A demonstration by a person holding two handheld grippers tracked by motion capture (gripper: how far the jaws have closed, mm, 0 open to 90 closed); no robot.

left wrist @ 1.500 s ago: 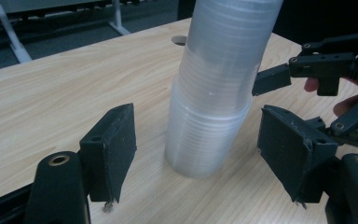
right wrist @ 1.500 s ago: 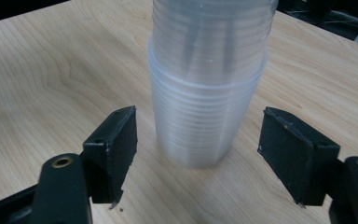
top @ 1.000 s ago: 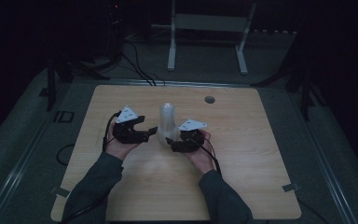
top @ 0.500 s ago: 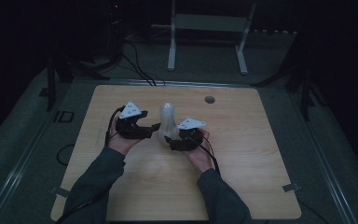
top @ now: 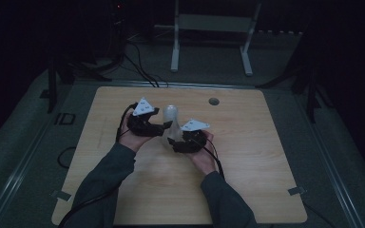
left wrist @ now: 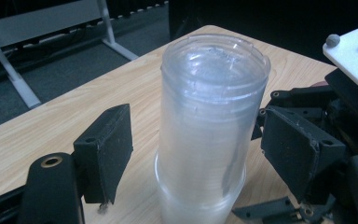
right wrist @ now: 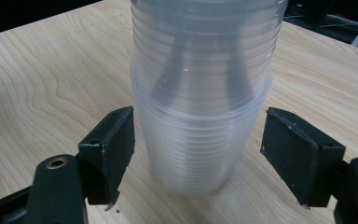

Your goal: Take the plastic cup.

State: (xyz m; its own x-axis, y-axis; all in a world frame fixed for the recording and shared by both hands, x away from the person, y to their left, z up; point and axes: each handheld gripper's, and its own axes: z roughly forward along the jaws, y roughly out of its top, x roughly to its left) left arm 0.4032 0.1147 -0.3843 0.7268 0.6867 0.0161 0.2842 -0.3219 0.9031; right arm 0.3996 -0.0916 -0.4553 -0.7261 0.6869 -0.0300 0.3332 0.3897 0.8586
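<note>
A tall stack of clear plastic cups is standing upright on the wooden table, directly between the two grippers. The left gripper is sitting beside the upper part of the stack, its jaws having just been opening; they are now standing wide, with the stack between them and a clear gap on each side, so it is holding nothing. The right gripper is reaching in low from the opposite side, its jaws also having just been widening; in its own view the stack's base is sitting between the pads without touching either.

With neither gripper pressing on it, the stack is relying on its own balance. It looks light and top-heavy, so a sideways brush from either jaw could be tipping it over. Closing too hard could be crushing the thin walls, and pulling the top section off might be lifting the nested cups below along with it.
</note>
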